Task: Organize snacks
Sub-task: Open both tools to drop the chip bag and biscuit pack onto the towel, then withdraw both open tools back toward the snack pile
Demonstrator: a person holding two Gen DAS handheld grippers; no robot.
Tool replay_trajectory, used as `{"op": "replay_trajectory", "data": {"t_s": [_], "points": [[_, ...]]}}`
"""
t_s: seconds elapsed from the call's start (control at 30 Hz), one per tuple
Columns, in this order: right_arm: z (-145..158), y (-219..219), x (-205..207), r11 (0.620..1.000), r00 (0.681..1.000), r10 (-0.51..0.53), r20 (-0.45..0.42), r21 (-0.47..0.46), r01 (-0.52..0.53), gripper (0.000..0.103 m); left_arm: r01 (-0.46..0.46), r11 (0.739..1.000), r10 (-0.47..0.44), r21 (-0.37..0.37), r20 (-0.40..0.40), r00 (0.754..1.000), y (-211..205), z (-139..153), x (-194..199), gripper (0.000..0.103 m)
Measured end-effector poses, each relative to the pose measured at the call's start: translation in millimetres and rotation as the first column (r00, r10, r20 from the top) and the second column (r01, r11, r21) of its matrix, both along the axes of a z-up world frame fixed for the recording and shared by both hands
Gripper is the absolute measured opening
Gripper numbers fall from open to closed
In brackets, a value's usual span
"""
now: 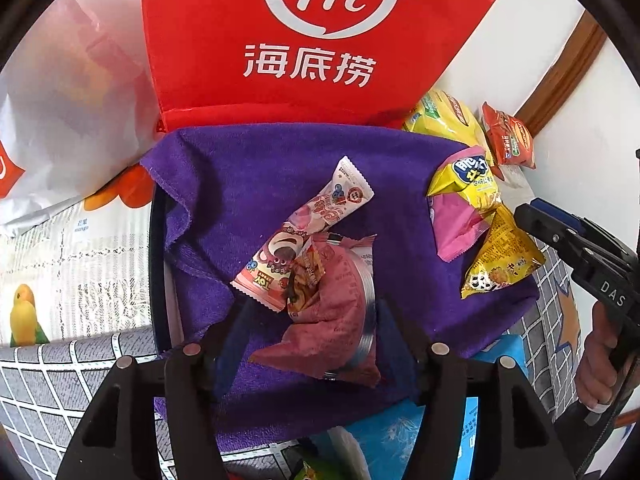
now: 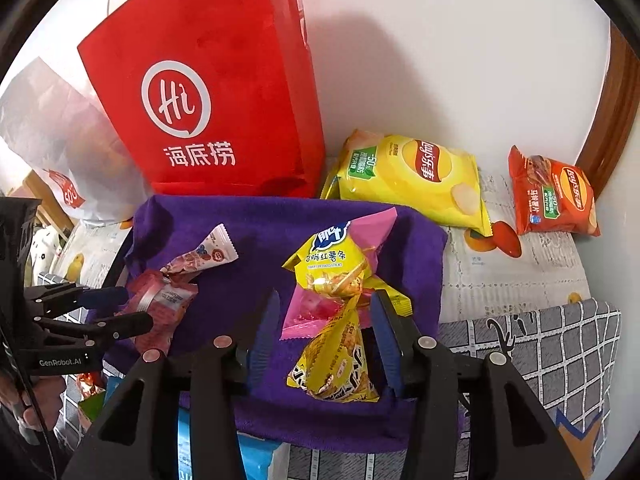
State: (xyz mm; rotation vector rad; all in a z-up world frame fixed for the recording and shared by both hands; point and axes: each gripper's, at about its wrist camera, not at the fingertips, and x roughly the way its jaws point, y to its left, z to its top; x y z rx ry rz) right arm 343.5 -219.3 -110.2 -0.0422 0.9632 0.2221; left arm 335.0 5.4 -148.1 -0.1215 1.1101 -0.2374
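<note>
Snack packets lie on the crumpled purple cloth point(image 2: 256, 224)
Your left gripper point(image 1: 310, 320) and right gripper point(image 2: 324, 316) both stand released, straddling the dusky-pink foil pouch point(image 1: 336, 312) and yellow crinkled packet point(image 2: 336, 360)

I read "Hi 海底捞" on the far red bag point(image 2: 208, 120), "GenRobot.AI" on the left gripper point(image 2: 124, 312), and "SWEET POTATO STICKS" on the near yellow pack point(image 2: 332, 256).
</note>
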Motion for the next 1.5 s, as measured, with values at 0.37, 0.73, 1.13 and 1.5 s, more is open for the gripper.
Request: {"op": "replay_trajectory", "data": {"t_s": [0.37, 0.73, 1.13, 1.5], "points": [[3.8, 5.9, -1.6, 1.000, 1.000, 0.012, 0.011, 0.006, -0.012, 0.048, -0.037, 0.999, 0.037, 0.008, 0.006, 0.999, 9.8, 10.7, -0.7, 0.061], [21.1, 8.5, -6.9, 1.000, 1.000, 0.011, 0.028, 0.025, -0.012, 0.050, -0.032, 0.999, 0.031, 0.020, 0.044, 0.999, 1.6, 38.7, -12.5, 0.070], [48.5, 6.7, -45.4, 0.999, 0.998, -0.043, 0.049, 0.021, 0.042, 0.073, -0.021, 0.999, 0.024, -0.027, 0.122, 0.992, 0.8, 88.1, -44.3, 0.070], [48.0, 9.6, -143.0, 0.999, 0.998, -0.025, 0.063, 0.034, 0.023, 0.073, -0.088, 0.995, 0.079, 0.048, 0.176, 0.981, 22.2, 106.5, -134.0, 0.070]]}}
